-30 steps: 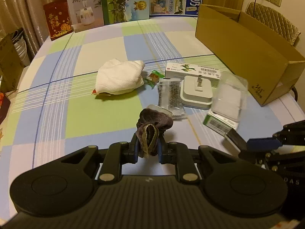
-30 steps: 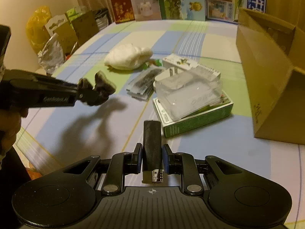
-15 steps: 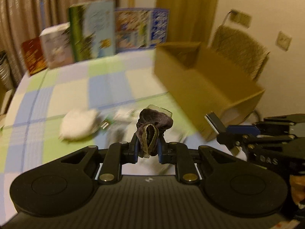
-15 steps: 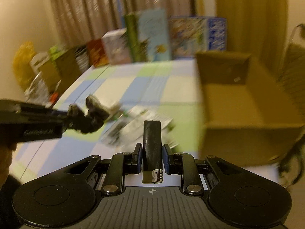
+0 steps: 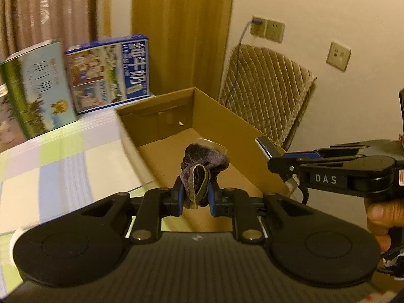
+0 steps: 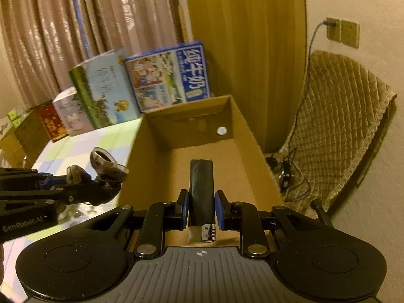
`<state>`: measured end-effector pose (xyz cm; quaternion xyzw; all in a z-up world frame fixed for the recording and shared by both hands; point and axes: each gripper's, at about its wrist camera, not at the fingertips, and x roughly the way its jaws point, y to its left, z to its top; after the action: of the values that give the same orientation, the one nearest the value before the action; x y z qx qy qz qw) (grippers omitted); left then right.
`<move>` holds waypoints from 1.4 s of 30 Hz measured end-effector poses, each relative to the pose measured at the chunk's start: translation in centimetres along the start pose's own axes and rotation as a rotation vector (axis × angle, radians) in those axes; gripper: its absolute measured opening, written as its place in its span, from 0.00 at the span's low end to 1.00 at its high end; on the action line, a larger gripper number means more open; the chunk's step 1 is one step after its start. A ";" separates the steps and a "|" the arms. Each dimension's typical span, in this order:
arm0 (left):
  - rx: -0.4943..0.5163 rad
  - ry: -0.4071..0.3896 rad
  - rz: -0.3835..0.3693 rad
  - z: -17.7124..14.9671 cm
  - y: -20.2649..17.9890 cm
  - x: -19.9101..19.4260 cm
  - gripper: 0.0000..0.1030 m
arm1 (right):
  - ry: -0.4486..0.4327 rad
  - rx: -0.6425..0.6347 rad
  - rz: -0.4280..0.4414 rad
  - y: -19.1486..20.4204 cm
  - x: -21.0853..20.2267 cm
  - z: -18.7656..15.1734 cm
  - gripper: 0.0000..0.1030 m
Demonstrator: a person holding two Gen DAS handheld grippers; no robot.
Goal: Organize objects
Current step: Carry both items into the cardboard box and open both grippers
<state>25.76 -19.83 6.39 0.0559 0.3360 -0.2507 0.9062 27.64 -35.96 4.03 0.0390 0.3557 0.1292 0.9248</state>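
Note:
My left gripper [image 5: 195,195] is shut on a dark purple velvet scrunchie [image 5: 202,162], held over the near part of the open cardboard box [image 5: 227,123]. In the right wrist view that scrunchie [image 6: 106,169] hangs just outside the box's left wall [image 6: 133,156]. My right gripper [image 6: 202,208] is shut on a black lighter [image 6: 201,189] with a metal end, held above the bare box floor [image 6: 209,151]. From the left wrist view the right gripper [image 5: 271,152] reaches over the box's right wall, the lighter's tip [image 5: 263,144] showing.
Printed cartons [image 6: 166,75] stand in a row at the table's back edge behind the box. A quilted chair [image 6: 341,123] and a wall socket with a cable [image 6: 330,25] are to the right. The checked tablecloth [image 5: 50,166] lies left of the box.
Both grippers have swung right from the cluttered middle of the table to the cardboard box, carrying the scrunchie and the lighter. The loose items on the table have left the views.

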 end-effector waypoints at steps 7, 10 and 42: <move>0.018 0.019 -0.009 0.5 -0.7 5.5 0.25 | 0.021 0.044 -0.013 -2.7 3.0 0.0 0.18; 0.044 0.015 0.003 0.4 -0.9 6.6 0.29 | 0.033 0.056 -0.006 -3.4 4.0 0.0 0.18; -0.196 -0.013 0.191 -8.4 5.8 -11.5 0.72 | -0.069 0.077 0.122 5.0 -7.3 -2.7 0.76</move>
<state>16.23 -7.73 6.89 -0.0025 0.3463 -0.1294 0.9292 19.57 -33.18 7.56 0.1005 0.3254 0.1701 0.9247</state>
